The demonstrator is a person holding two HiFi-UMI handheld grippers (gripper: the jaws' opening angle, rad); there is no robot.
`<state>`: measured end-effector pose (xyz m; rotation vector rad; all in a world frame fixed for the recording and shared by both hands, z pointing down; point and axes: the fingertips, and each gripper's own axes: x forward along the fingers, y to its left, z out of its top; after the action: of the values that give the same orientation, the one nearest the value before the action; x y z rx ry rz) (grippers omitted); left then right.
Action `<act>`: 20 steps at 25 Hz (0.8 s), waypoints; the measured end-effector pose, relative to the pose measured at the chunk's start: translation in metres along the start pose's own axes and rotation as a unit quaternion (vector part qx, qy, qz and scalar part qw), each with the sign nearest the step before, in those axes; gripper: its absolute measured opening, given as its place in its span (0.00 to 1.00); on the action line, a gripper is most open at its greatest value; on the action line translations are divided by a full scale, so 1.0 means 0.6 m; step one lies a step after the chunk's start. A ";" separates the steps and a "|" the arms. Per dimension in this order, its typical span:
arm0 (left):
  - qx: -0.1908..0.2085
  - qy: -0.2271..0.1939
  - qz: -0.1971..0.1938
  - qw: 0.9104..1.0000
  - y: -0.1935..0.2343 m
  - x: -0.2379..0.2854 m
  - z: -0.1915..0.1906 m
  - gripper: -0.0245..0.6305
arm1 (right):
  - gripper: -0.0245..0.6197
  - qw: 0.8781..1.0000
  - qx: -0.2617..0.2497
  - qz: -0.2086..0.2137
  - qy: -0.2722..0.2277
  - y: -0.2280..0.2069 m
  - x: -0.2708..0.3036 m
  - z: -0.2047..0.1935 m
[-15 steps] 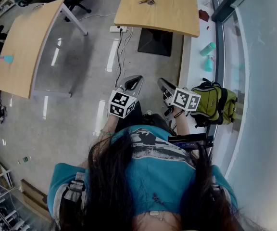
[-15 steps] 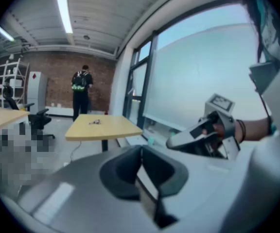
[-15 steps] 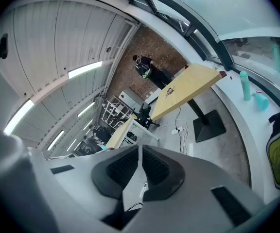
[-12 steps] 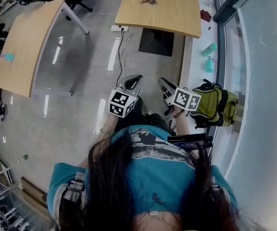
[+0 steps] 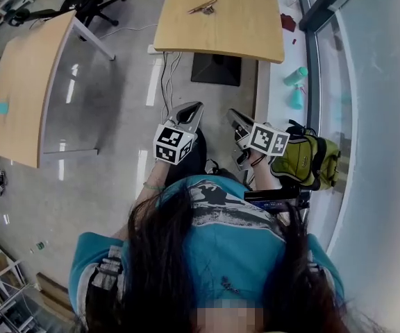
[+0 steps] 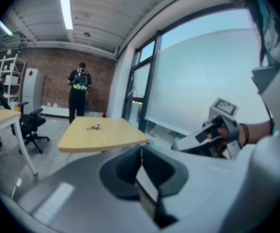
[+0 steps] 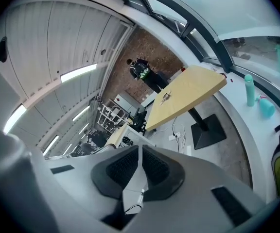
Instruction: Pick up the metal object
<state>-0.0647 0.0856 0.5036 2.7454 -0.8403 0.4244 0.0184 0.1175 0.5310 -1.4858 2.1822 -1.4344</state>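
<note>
Although the metal object (image 5: 203,7) was too small in every view to show its exact shape, it appeared as a thin, long piece with a darker lump at one end. It lay flat on the light wooden tabletop (image 5: 242,26), towards the far edge in the head view and well apart from both grippers.

I judged that it would be light, stiff and hard, and not fragile. It would probably be slippery against the smooth wood, so it could slide away if one jaw touched it first. Because it lay so low, the best place to take hold seemed to be the slim middle part, with the jaws set across it and brought down almost to the tabletop. The lump end looked less regular and less sure for a grip. This was only my estimate, as the details were not clear.

The left gripper (image 6: 141,159) had its jaws fully together, the two dark faces meeting in one line, and nothing was between them. The right gripper (image 7: 140,161) was the same, with its jaws pressed against each other, holding nothing and touching nothing. Both were carried side by side in front of the person's body, above the floor (image 5: 110,96), pointing towards the tabletop and a little downward. A green-yellow backpack (image 5: 311,159) lay low by the window, on the right gripper's side.

To take the object, the jaws would first have to open, only narrowly I think, since the object looked thin.
</note>
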 end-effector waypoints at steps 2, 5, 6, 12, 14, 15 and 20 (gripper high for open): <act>0.008 -0.002 -0.011 1.000 0.035 0.035 0.023 0.05 | 0.09 1.000 0.003 -0.007 -0.007 -0.008 0.032 0.039; 0.019 -0.006 -0.020 1.000 0.102 0.076 0.063 0.08 | 0.09 1.000 0.002 -0.008 -0.013 -0.002 0.096 0.098; 0.018 -0.008 -0.019 1.000 0.127 0.085 0.075 0.08 | 0.09 1.000 0.001 -0.007 -0.012 0.004 0.119 0.115; -0.012 -0.020 -0.017 1.000 0.258 0.138 0.120 0.08 | 0.09 1.000 0.002 -0.008 -0.009 0.017 0.241 0.200; -0.012 -0.018 -0.018 1.000 0.290 0.152 0.123 0.08 | 0.09 1.000 0.006 -0.013 -0.015 0.014 0.268 0.218; -0.012 -0.017 -0.016 1.000 0.307 0.159 0.125 0.08 | 0.09 1.000 0.008 -0.015 -0.018 0.014 0.280 0.227; -0.030 -0.006 -0.003 1.000 0.383 0.185 0.129 0.08 | 0.09 0.999 0.025 -0.030 -0.015 0.003 0.317 0.244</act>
<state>-0.0934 -0.1796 0.5021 2.6966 -0.8337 0.3759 0.0048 -0.1218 0.5214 -1.5571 2.0863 -1.4638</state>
